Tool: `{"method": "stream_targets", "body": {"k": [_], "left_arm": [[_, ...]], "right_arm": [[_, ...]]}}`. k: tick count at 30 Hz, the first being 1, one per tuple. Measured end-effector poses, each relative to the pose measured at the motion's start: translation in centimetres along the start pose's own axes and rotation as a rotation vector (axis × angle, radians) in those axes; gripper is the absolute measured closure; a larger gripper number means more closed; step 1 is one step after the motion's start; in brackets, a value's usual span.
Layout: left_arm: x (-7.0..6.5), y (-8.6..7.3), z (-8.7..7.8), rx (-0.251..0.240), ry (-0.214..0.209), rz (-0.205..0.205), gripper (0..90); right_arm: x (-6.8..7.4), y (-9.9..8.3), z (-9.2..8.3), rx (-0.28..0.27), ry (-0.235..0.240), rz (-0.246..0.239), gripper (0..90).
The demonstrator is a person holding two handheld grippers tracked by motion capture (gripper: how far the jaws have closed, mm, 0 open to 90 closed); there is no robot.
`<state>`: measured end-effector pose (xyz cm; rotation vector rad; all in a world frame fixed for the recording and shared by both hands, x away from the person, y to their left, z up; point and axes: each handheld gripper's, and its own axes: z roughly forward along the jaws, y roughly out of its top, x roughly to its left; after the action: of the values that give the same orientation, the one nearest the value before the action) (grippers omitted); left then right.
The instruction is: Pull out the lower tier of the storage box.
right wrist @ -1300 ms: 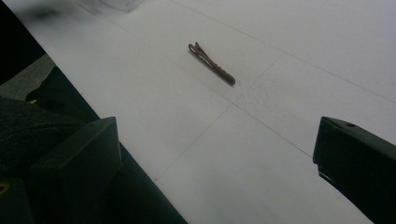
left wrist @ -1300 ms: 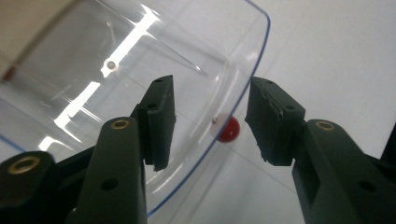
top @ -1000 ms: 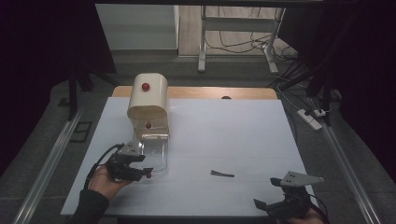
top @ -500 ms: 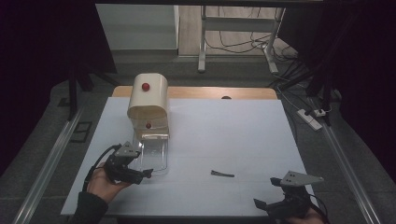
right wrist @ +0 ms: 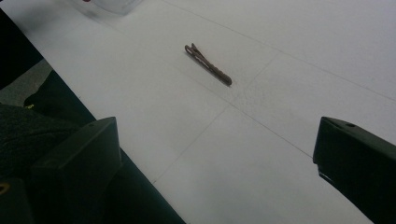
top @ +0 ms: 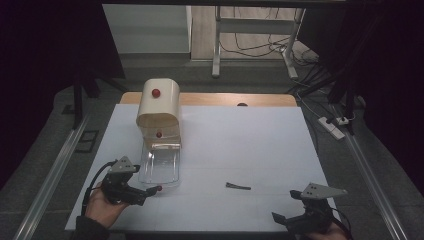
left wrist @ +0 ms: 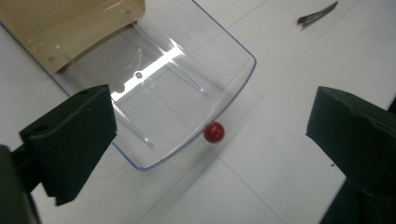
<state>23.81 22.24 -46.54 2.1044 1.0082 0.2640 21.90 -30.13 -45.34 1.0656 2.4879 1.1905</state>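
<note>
A cream box (top: 159, 107) with a red knob on top stands at the back left of the white table. Its clear plastic drawer (top: 161, 165) is pulled out toward me, and the drawer's small red knob (left wrist: 214, 132) sits at the front edge. My left gripper (top: 144, 195) hovers just left of that knob. Its jaws have just been opening and now stand wide; the knob lies ahead between them, untouched. A dark hair clip (top: 238, 186) lies flat mid-table. My right gripper (top: 292, 220) is open near the front right corner, with the hair clip (right wrist: 208, 64) well ahead of it.
The white table sheet (top: 240, 145) ends close under both hands at the front edge. A wooden strip (top: 220, 99) runs along the back. Metal rails flank the table, and a power strip (top: 334, 127) lies on the floor at the right.
My left gripper has let go of the drawer's red knob, opened wide and drawn back a little to the near left. The right gripper has stayed put.
</note>
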Motion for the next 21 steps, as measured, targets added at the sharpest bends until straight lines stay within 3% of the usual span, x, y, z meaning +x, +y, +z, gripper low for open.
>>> {"method": "stream_targets", "body": {"k": [11, 21], "left_arm": [[0.0, -1.7, -1.9, -0.067, -0.035, -0.065, 0.1], [-0.3, -3.2, -3.0, -0.076, -0.031, -0.122, 0.0]], "right_arm": [[0.0, 0.0, 0.0, -0.005, 0.004, 0.008, 0.2], [-0.1, 0.0, 0.1, -0.006, -0.001, 0.016, 0.2]]}}
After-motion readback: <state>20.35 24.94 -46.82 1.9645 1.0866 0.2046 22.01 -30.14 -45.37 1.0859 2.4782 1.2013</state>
